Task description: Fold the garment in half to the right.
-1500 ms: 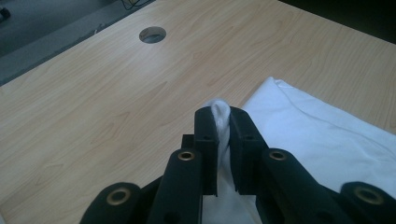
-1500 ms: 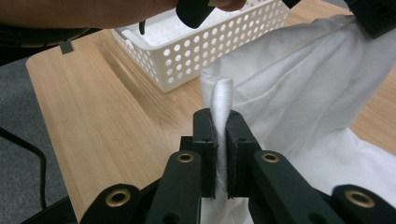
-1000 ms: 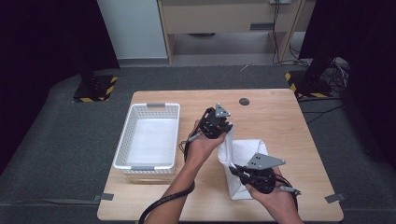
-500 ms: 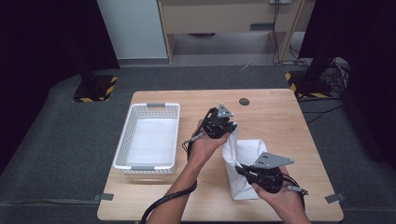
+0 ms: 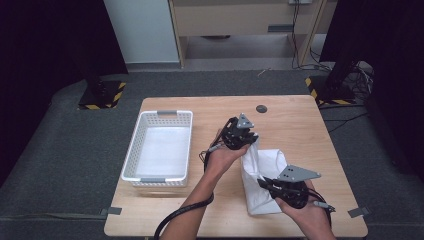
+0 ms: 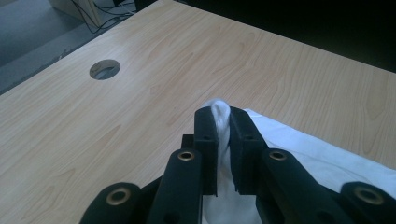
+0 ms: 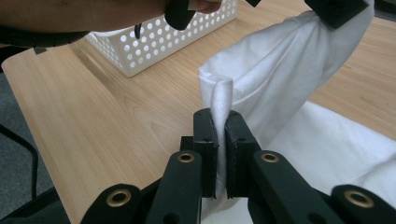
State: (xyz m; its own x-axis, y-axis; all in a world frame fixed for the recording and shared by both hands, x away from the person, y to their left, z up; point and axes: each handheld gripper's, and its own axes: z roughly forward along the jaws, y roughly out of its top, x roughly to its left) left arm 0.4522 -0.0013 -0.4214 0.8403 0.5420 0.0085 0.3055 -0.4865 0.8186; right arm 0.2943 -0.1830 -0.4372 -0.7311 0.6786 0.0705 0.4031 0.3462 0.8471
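white cloth (image 5: 265, 175) lies on the right half of the wooden bench (image 5: 300, 125), partly lifted: its far edge is held up near the bench's middle while the rest sags back down to the near edge, and the high view shows it creased lengthwise, as if mid-fold. ordered by size, the bench comes first, then the white perforated basket (image 5: 160, 147) on its left half, apparently empty, well apart from the cloth; then the cloth itself; then the two tools. the left gripper (image 6: 223, 122) has its jaws pressed together on a small bunched peak of the cloth's far edge, with only a little fabric poking past the tips. the right gripper (image 7: 220, 122) pinches a doubled edge of the cloth nearer the person, its jaws closed with the fold standing up between them. smallest is the round cable hole (image 5: 261, 108) in the bench near its far edge. the likely trouble lies in the left grip: so little cloth sits in those jaws that a tug apart, or a quick lift, could pull the edge free and drop that side. uneven pulling could also skew the crease, and a swing toward the basket might drag the hanging part against its rim.
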